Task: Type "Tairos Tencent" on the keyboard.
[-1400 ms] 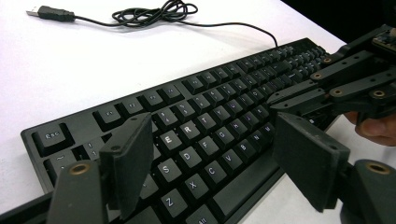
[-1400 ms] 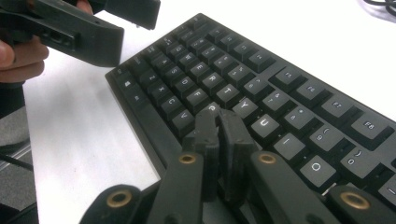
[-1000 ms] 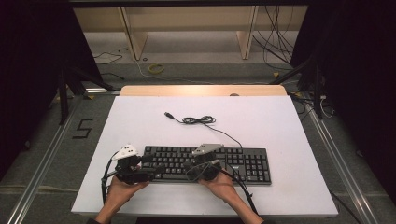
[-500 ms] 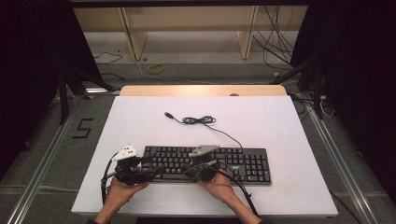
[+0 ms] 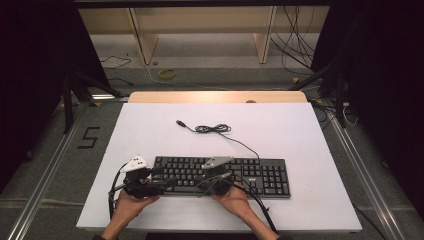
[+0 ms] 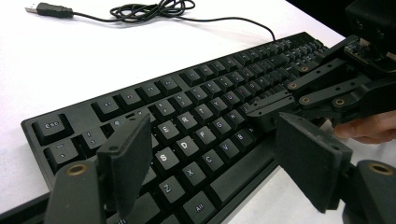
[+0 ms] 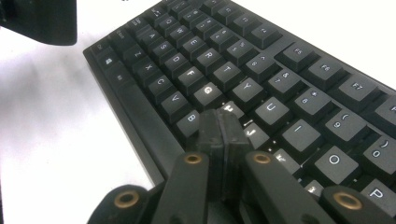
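The black keyboard [image 5: 220, 176] lies on the white worktop [image 5: 300, 130] right under your two tools. Your right hand-held gripper [image 7: 221, 122] has its jaws pressed together, tip on the keys near H. Your left hand-held gripper [image 6: 212, 154] hangs spread over the keyboard's left end, pinching nothing

Each black claw [image 7: 219, 133] has flat matte pads, brass-ringed pivot screws and a trailing black cable.
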